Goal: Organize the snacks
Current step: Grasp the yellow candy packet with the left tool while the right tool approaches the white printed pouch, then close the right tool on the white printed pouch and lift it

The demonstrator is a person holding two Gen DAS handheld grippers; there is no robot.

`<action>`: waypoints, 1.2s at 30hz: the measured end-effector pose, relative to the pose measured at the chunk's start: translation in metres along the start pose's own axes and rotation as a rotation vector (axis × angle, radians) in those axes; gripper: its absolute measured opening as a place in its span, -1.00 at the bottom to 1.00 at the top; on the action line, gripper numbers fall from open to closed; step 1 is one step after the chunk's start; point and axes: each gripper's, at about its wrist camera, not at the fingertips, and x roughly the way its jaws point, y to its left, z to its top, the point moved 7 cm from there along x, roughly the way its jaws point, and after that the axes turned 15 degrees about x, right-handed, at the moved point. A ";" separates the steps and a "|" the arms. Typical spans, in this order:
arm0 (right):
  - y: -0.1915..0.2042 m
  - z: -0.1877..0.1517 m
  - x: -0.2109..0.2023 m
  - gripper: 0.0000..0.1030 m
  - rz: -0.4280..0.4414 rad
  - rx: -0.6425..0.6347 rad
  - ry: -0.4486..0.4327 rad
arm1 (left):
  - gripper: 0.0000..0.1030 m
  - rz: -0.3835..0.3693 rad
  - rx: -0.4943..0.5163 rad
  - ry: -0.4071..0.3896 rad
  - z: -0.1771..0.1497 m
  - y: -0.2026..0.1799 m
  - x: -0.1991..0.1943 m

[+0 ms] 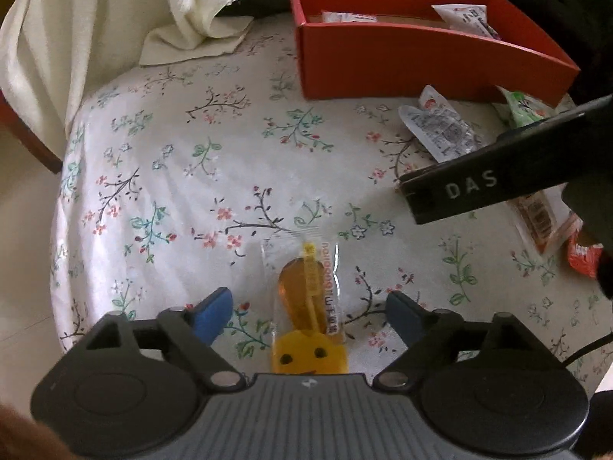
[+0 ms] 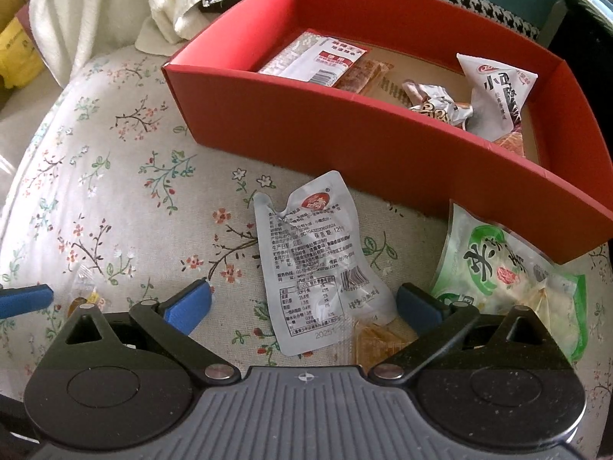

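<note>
"DAS" is read in pale letters on the black bar (image 1: 471, 188) of the right gripper. "12" and "2025" are made out on the grey sachet (image 2: 318, 264), above a barcode. Large Chinese characters are printed on the green packet (image 2: 498, 264); remaining small print is too small to be read.

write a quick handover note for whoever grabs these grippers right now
Left gripper: open, orange lollipop packet lying loose between its fingers on the floral cloth.
Right gripper: open over the grey sachet; nothing held.
Done: several snacks already in the red box.
Left: lollipop, grey sachet, green packet beside the box and a small orange packet under the sachet's end still need boxing.
</note>
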 end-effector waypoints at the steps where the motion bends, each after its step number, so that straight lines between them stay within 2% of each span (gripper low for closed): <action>1: 0.000 0.001 0.000 1.00 -0.003 -0.001 0.004 | 0.60 0.001 0.000 0.001 0.000 0.001 0.000; 8: 0.008 -0.003 -0.002 0.93 -0.010 -0.049 0.021 | 0.60 0.003 0.006 0.005 -0.001 0.000 0.001; 11: 0.007 -0.005 -0.006 0.83 -0.003 -0.047 0.016 | 0.57 0.003 0.005 0.002 -0.001 0.001 0.001; 12: 0.006 -0.006 -0.007 0.84 -0.001 -0.047 0.018 | 0.54 0.005 0.004 0.001 0.000 0.001 0.001; 14: 0.005 -0.009 -0.003 1.00 0.005 -0.054 0.044 | 0.49 0.005 0.005 -0.004 0.000 0.001 0.000; 24: 0.006 -0.004 0.000 1.00 -0.013 -0.015 0.034 | 0.49 0.006 0.010 -0.009 -0.001 0.000 0.000; 30: 0.004 -0.003 -0.002 1.00 -0.009 0.022 -0.008 | 0.56 0.007 0.015 -0.015 -0.001 -0.002 -0.001; 32: 0.004 0.003 -0.003 0.91 -0.021 0.021 -0.019 | 0.57 0.004 0.013 -0.019 -0.001 -0.003 -0.001; 34: 0.005 0.010 -0.007 0.48 -0.012 0.015 -0.053 | 0.58 0.006 0.017 -0.024 -0.001 -0.004 -0.001; 36: 0.004 0.015 -0.010 0.23 0.008 0.021 -0.072 | 0.58 0.006 0.016 -0.030 -0.002 -0.003 -0.001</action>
